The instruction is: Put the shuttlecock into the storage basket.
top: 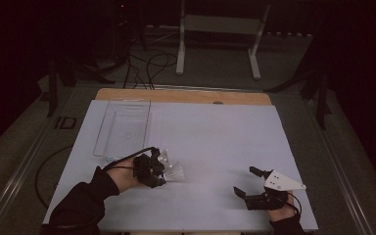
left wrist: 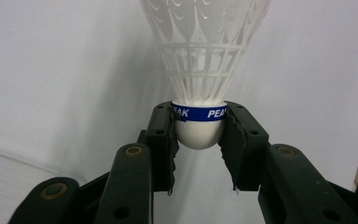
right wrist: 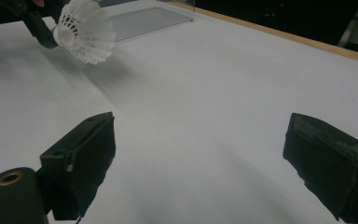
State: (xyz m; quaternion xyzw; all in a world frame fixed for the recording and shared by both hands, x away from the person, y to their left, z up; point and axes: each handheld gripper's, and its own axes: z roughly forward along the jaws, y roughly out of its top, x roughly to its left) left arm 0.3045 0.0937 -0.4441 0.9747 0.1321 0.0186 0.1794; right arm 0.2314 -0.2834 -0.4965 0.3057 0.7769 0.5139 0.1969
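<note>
A white shuttlecock (left wrist: 199,70) with a blue band round its cork is clamped by the cork between the jaws of my left gripper (left wrist: 199,135). In the high view that left gripper (top: 169,169) hangs just above the white table sheet at the lower left, and the shuttlecock (top: 176,171) skirt points right. The right gripper view shows the shuttlecock (right wrist: 87,31) lifted off the sheet at the upper left. My right gripper (top: 247,181) rests at the lower right, and its jaws (right wrist: 200,158) stand wide apart with nothing between them.
A clear plastic tray (top: 125,127) lies on the sheet behind my left hand. The wooden table edge (top: 186,95) runs along the far side. Beyond it, cables and a white stand's legs (top: 254,63) are on the floor.
</note>
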